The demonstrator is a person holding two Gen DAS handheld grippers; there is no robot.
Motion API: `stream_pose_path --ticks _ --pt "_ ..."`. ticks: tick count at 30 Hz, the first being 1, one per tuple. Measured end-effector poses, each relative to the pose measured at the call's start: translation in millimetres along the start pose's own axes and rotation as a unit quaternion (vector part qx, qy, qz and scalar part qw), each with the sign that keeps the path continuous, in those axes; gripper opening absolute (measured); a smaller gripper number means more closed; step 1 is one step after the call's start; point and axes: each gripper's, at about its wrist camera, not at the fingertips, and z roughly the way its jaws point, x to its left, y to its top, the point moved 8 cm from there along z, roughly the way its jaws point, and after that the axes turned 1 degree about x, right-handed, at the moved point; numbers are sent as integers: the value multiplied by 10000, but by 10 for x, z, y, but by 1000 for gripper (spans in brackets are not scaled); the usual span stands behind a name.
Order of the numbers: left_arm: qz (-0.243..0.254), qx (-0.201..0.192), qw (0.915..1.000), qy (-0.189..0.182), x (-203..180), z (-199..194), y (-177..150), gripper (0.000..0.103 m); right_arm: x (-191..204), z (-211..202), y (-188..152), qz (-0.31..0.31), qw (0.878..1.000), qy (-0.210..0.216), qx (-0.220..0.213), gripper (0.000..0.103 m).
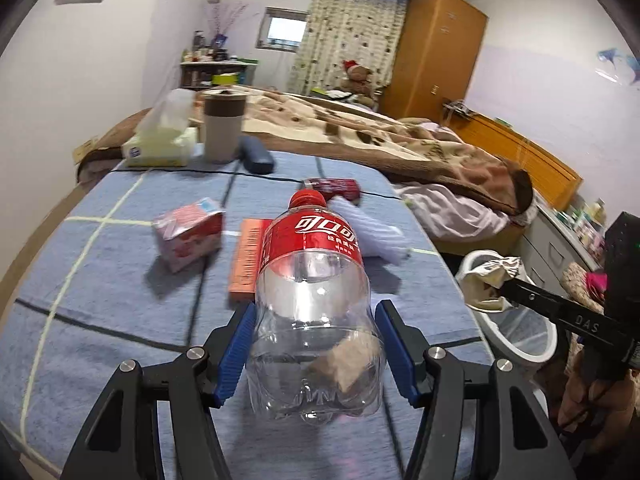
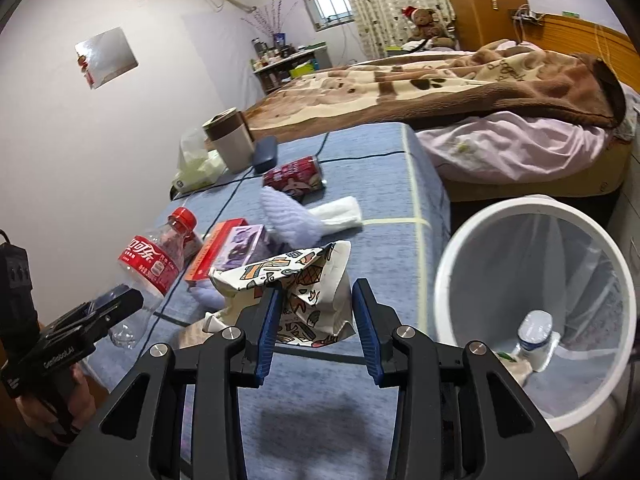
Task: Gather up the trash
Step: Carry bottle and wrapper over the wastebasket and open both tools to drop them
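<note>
My left gripper (image 1: 316,340) is shut on an empty clear cola bottle (image 1: 312,300) with a red label and cap, held over the blue cloth; the bottle also shows in the right wrist view (image 2: 154,264). My right gripper (image 2: 316,316) is shut on a crumpled printed paper bag (image 2: 304,288), held beside the white trash bin (image 2: 452,248). The bag (image 1: 494,280) also shows in the left wrist view at the bin's rim (image 1: 472,258). A white bottle (image 2: 534,338) lies in the bin.
On the blue-clothed table (image 1: 120,280) lie a pink carton (image 1: 188,236), an orange box (image 1: 250,260), a red can (image 1: 334,188), a white cloth (image 1: 376,232), a tissue pack (image 1: 160,146), a cup (image 1: 222,124) and a dark case (image 1: 256,154). A bed (image 1: 400,140) stands behind.
</note>
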Motion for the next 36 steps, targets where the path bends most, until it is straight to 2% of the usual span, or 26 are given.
stream_pose_path --ticks 14,26,36 --pt "731 267 9946 -687 -938 362 3 61 -707 -278 -79 619 9959 -629 -200 38" --pt "1369 471 9803 -1340 -1824 659 -66 61 -1268 -498 -250 1045 9872 -1186 -229 38" --pt "1648 689 9708 -1601 -2245 902 -162 61 -1497 -551 -324 1183 9819 -1469 -146 38"
